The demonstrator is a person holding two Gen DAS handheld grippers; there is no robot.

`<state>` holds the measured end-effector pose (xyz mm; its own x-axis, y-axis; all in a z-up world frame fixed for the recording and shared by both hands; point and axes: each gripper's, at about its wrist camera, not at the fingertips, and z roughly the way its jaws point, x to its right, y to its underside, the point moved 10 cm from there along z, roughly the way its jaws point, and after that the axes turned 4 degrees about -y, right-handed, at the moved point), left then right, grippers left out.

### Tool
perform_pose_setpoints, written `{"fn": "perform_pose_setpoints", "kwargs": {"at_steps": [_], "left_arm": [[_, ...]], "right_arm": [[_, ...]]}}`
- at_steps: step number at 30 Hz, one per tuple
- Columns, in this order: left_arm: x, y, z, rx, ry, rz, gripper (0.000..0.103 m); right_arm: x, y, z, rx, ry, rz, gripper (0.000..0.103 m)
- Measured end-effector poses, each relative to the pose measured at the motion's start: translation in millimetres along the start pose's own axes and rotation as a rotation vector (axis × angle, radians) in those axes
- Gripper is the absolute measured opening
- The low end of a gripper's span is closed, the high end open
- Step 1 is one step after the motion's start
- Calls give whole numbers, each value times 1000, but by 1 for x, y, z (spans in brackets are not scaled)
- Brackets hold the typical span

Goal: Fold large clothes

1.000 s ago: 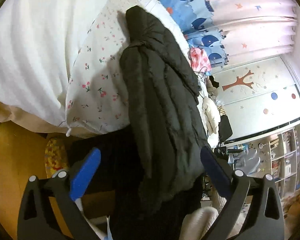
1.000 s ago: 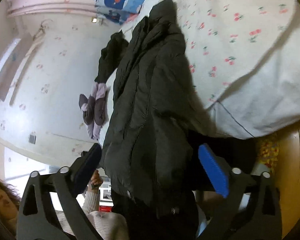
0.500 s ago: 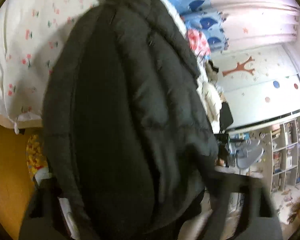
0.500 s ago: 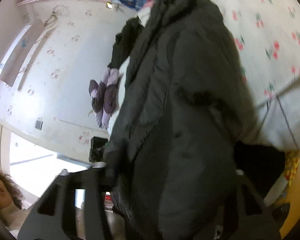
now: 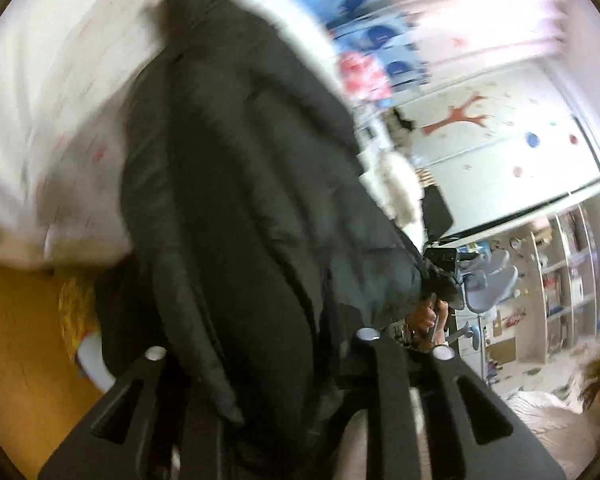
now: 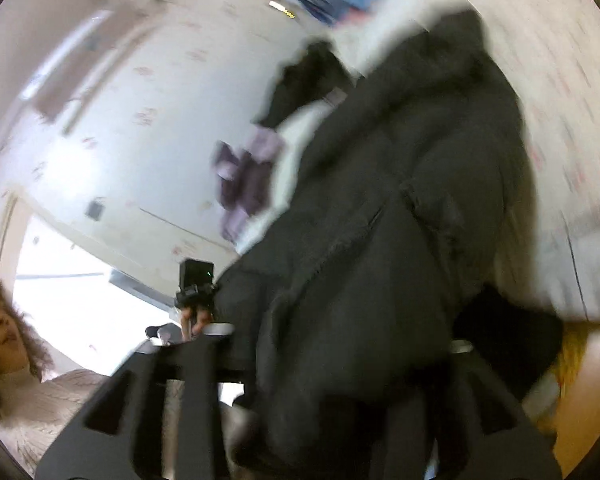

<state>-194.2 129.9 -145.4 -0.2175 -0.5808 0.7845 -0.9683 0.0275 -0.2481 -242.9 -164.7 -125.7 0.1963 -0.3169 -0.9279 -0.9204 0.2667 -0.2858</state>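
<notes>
A black padded jacket (image 5: pixel 236 184) fills the middle of both views and blocks most of what lies behind it. It lies on a bed with a white cover (image 5: pixel 60 92) printed with small red flowers, and its lower end hangs over the bed's near edge toward the grippers.

Around it, in the left wrist view, are a pink curtain (image 5: pixel 480 12), blue patterned cloth (image 5: pixel 380 36), a white cupboard door with a red tree picture (image 5: pixel 456 116), open shelves (image 5: pixel 560 280), a pale blue chair (image 5: pixel 492 280) and a yellow wooden floor (image 5: pixel 16 344). In the right wrist view a dark garment (image 6: pixel 308 80) and purplish cloth (image 6: pixel 244 176) lie on the bed's far side, against a pale papered wall (image 6: pixel 140 120). A person in a cream knit sweater (image 6: pixel 52 400) sits at the lower left.

The jacket's long axis runs away from the cameras, from the hanging hem up to its far end on the bed. Its fabric is matt, puffy and quilted in long seams, bunched into thick folds.

The left gripper (image 5: pixel 260 364) has just been closing, and its jaws clamp a thick fold of the jacket. The right gripper (image 6: pixel 336 344) has just been opening somewhat; jacket fabric sits between its jaws, but blur hides whether the pads press on it.
</notes>
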Motion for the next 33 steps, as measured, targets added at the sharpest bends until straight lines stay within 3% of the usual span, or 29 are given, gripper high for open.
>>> {"fn": "perform_pose_setpoints", "kwargs": {"at_steps": [1, 3, 5, 7, 8, 9, 10, 11, 15, 19, 22, 25, 28, 30, 33], "left_arm": [[-14, 4, 4, 0, 9, -34, 43], [-29, 7, 7, 25, 37, -85, 72], [-37, 6, 12, 52, 58, -129, 82], [-35, 5, 18, 61, 84, -152, 82], [-33, 3, 19, 69, 83, -146, 82], [-28, -1, 18, 96, 71, -128, 76], [-19, -6, 18, 117, 71, -109, 63], [-16, -6, 17, 119, 65, -100, 33], [15, -20, 3, 191, 36, -50, 14], [70, -26, -25, 256, 131, 46, 12], [87, -18, -37, 233, 156, 115, 12], [67, -4, -26, 138, 132, 96, 12], [29, 13, -3, 45, 128, 0, 14], [17, 15, 5, 49, 154, -52, 14], [30, -6, -7, 125, 233, -45, 14]], "right_arm": [[16, 7, 1, -10, 20, 41, 57], [36, 14, 2, -1, 6, 97, 57], [41, 17, 5, 12, -13, 111, 58], [40, 15, 9, 29, -21, 97, 57], [36, 11, 11, 52, -21, 77, 52], [31, 9, 15, 61, -23, 62, 36], [25, 5, 18, 75, -15, 37, 29], [17, 1, 19, 94, -12, 14, 23], [-23, -17, 13, 172, -66, -70, 10], [-74, -28, -2, 229, -174, -149, 9], [-92, -22, -13, 225, -193, -194, 9], [-69, -7, -13, 183, -140, -146, 9], [-40, 8, -9, 152, -133, -67, 9], [-36, 10, -7, 162, -162, -43, 9], [-48, -10, -10, 202, -229, -61, 9]]}}
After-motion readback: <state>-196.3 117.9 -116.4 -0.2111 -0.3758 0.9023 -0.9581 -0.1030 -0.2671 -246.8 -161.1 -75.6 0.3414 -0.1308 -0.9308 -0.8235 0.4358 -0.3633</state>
